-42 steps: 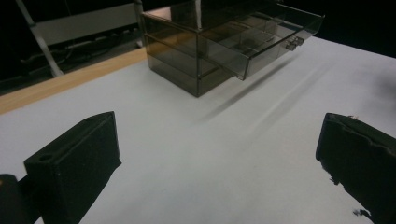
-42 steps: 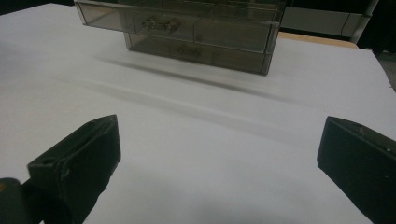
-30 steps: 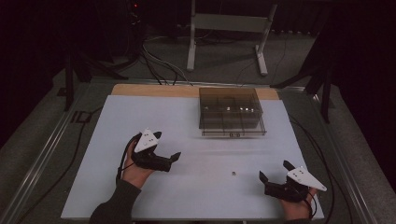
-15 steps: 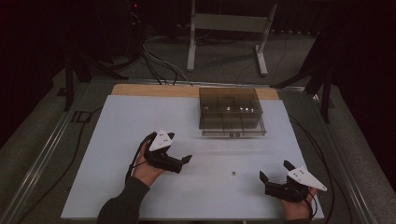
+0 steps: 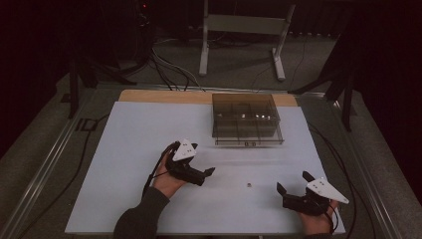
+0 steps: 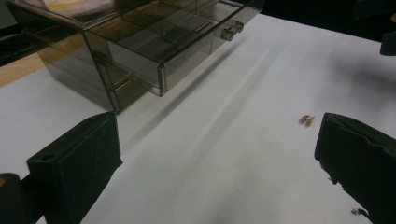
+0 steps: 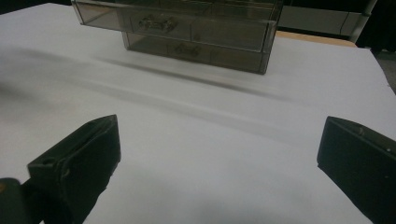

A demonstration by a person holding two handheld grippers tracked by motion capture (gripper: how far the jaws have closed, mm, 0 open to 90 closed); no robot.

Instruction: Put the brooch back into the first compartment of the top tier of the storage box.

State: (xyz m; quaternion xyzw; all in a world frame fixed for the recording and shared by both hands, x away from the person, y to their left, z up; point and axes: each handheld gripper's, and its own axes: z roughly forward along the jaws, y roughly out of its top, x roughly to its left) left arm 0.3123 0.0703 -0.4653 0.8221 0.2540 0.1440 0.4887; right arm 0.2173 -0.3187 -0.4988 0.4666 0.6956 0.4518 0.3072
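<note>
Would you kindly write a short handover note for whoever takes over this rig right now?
Left claw: open, holding nothing, low over the white table, aimed at the small metal piece.
Right claw: open, holding nothing, near the table's front right corner.
Small metal piece: loose on the table between the claws.
Clear drawer box: at the back, top drawer pulled out.
Done: drawer opened.
Left, probably: grasp the piece and put it in the drawer.
</note>
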